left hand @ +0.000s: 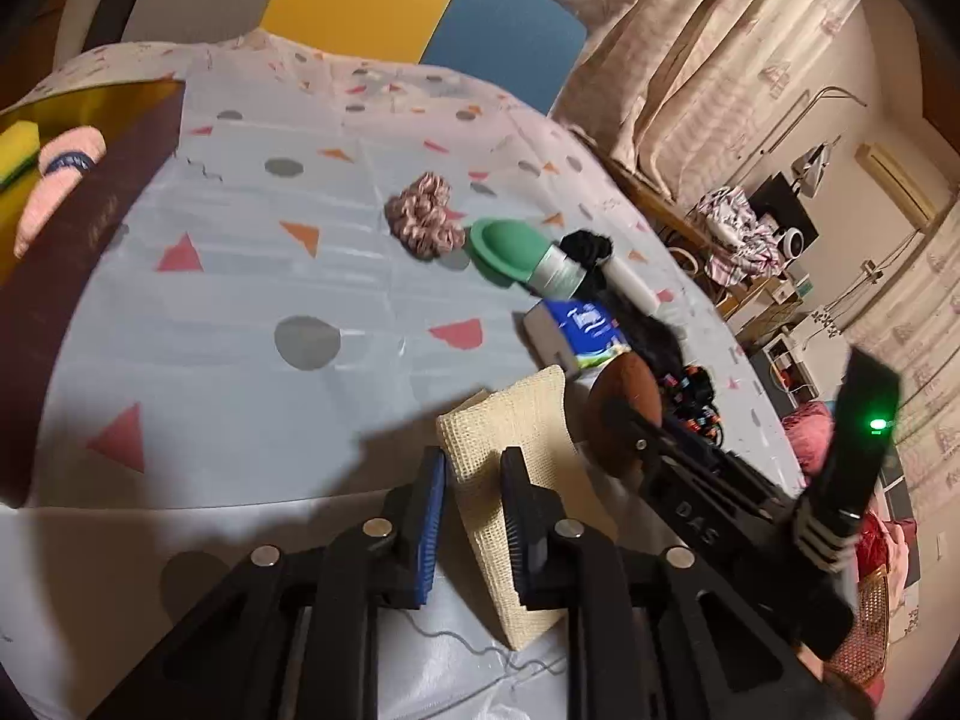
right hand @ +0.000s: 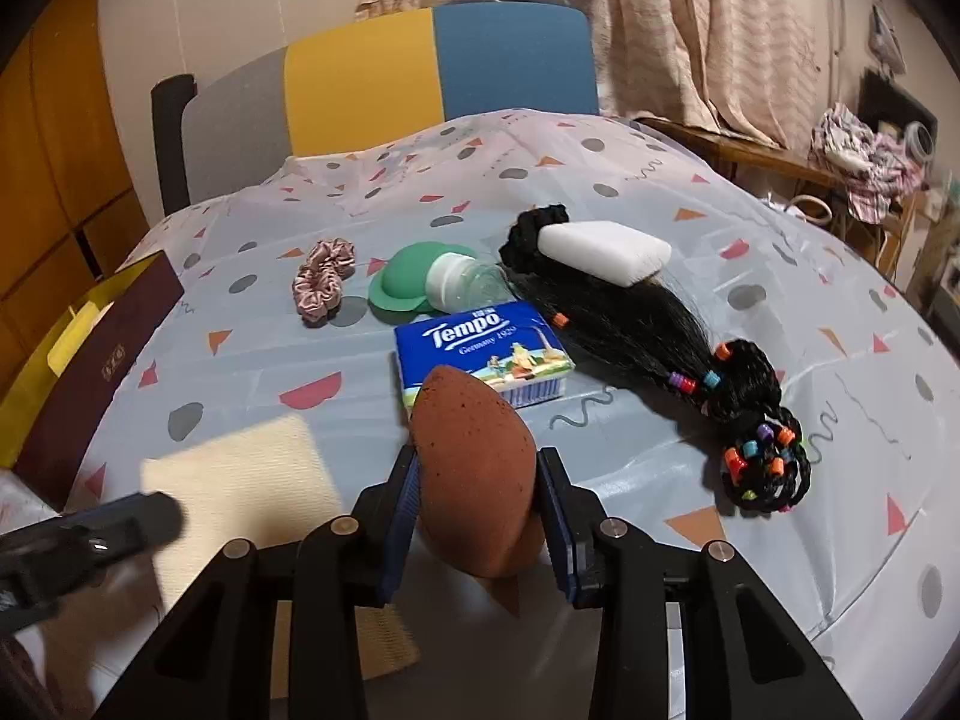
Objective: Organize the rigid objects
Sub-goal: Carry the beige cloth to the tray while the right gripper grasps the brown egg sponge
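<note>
My left gripper (left hand: pixel 474 480) is shut on a cream woven cloth pad (left hand: pixel 516 480) and holds it tilted above the table; the pad also shows in the right wrist view (right hand: pixel 240 480). My right gripper (right hand: pixel 477 480) is shut on a brown egg-shaped sponge (right hand: pixel 474 474), also seen in the left wrist view (left hand: pixel 624 414). On the patterned tablecloth (right hand: pixel 300 360) lie a blue Tempo tissue pack (right hand: pixel 480 354), a green cap (right hand: pixel 402 288), a small clear bottle (right hand: pixel 462 285), a pink scrunchie (right hand: pixel 321 288), a white block (right hand: pixel 603 252) and a black hairpiece with beads (right hand: pixel 660 354).
A dark brown box (right hand: pixel 90 372) with yellow lining stands at the table's left edge; in the left wrist view it holds a yellow sponge (left hand: pixel 18 150) and a pink item (left hand: pixel 60 174). A yellow, blue and grey chair (right hand: pixel 390 90) is behind the table. Curtains and cluttered furniture are to the right.
</note>
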`<state>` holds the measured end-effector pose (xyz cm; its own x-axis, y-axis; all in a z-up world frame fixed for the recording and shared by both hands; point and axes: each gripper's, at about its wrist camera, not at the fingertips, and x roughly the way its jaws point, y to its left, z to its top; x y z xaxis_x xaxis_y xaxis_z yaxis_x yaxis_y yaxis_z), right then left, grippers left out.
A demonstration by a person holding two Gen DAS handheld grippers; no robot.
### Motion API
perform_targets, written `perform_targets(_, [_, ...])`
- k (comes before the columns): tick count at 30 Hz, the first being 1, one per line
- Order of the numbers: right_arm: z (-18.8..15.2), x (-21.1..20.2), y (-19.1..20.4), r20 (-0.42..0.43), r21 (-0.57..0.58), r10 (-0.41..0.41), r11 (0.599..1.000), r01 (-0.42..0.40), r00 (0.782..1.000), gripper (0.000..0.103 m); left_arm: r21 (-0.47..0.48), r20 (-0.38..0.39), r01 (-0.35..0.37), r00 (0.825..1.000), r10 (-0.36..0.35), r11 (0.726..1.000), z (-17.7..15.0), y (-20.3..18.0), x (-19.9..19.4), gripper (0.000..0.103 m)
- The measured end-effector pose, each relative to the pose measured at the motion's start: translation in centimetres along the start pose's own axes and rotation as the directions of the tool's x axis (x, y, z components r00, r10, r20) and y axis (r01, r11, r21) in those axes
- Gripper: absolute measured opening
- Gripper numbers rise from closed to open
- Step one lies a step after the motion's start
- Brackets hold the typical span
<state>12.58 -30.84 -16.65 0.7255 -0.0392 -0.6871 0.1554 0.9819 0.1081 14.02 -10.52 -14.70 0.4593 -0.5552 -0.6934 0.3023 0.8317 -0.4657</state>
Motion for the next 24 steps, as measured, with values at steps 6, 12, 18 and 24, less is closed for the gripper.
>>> perform_targets(6, [-0.1,0.0,1.0,0.007,-0.042,-0.031,0.999,0.031,1.000,0.039,-0.015,0.050,0.011,0.999,-0.011,1.000,0.4,0.9,-2.6,0.015])
perform_targets(12, [-0.3,0.0,1.8,0.013,-0.090,-0.066,0.994,0.067,0.998,0.039,-0.062,0.121,0.022,0.993,-0.015,0.998,1.0,2.8,-6.1,0.013])
perform_targets(18, [-0.3,-0.1,2.1,0.019,-0.104,-0.078,0.991,0.079,0.997,0.038,-0.125,0.220,0.022,0.976,0.006,0.992,2.5,5.8,-10.3,0.013])
perform_targets(24, [-0.4,-0.1,2.5,0.023,-0.120,-0.096,0.988,0.098,0.995,0.038,-0.211,0.313,-0.001,0.947,0.068,0.977,4.3,10.3,-14.2,0.013])
